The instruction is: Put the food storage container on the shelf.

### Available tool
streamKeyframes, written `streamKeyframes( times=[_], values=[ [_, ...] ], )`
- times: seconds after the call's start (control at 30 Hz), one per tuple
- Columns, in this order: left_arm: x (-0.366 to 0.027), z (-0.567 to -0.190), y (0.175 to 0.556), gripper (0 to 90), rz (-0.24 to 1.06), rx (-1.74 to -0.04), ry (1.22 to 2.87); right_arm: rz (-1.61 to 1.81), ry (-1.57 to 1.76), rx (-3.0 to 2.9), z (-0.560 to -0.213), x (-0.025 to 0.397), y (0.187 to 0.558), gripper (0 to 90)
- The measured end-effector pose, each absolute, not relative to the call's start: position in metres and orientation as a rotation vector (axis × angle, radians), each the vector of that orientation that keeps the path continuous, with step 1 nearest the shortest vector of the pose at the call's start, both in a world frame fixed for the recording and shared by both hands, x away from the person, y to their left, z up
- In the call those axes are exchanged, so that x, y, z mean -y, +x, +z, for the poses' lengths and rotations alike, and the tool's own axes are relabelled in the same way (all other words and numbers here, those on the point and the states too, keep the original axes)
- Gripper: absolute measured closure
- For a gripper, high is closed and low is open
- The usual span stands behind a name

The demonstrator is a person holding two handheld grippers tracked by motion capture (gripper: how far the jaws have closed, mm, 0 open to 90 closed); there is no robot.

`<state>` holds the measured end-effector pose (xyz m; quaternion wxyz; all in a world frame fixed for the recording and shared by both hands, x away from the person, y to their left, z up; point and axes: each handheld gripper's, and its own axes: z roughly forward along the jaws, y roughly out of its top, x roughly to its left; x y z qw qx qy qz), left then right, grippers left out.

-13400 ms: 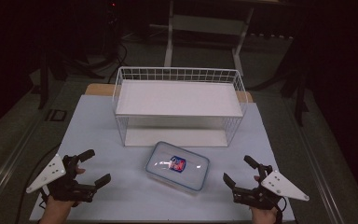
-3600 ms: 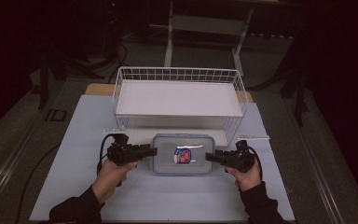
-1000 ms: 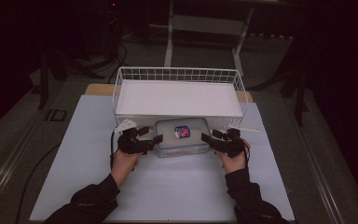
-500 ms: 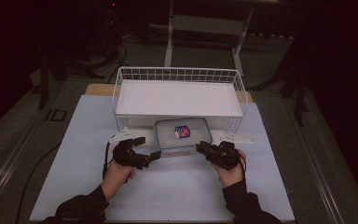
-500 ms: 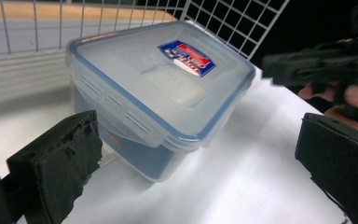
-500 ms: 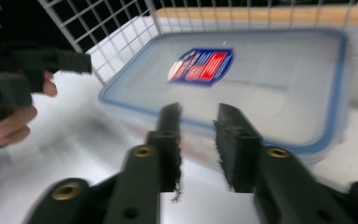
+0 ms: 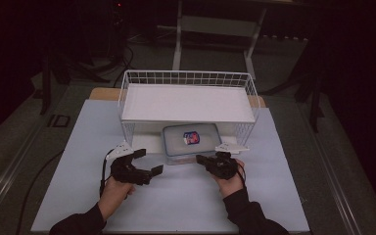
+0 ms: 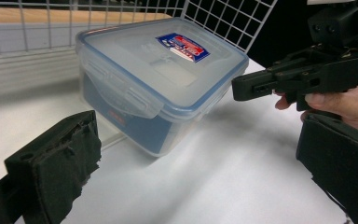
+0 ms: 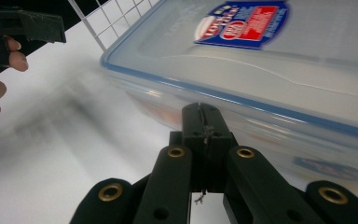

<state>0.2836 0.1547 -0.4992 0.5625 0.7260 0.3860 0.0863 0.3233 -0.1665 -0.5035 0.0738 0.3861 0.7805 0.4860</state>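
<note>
A clear lidded plastic container [image 7: 192,142] with a blue seal and a red-and-blue label stands on the white table, its back half under the wire rack [image 7: 186,78]. My left gripper [image 7: 149,161] is open in front of the container's left corner, apart from it. In the left gripper view the container [image 8: 163,70] sits beyond my left gripper [image 8: 196,172], whose jaws are spread wide. My right gripper [image 7: 199,158] is shut with nothing in it, its tip close to the container's front wall. In the right gripper view, my right gripper [image 9: 204,121] points at the container [image 9: 270,60]; contact cannot be told.
The white wire rack carries a white shelf board [image 7: 188,103] above the container. White table surface [image 7: 186,200] lies between the forearms. The right gripper [image 8: 298,74] and its hand appear in the left gripper view. The floor around the table is dark.
The container has been pushed back from the table's front to under the rack. Over the last second both grippers drew back from its sides toward the person, and the left now stands open.
</note>
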Motion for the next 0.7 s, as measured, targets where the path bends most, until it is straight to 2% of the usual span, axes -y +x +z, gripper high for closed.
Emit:
streamKeyframes(
  times=[0.7],
  values=[
    [-0.159,-0.503,0.285,0.0,0.23,-0.927,1.687,1.403,1.241,-2.286,-0.515,0.143,0.36,90.0]
  ],
)
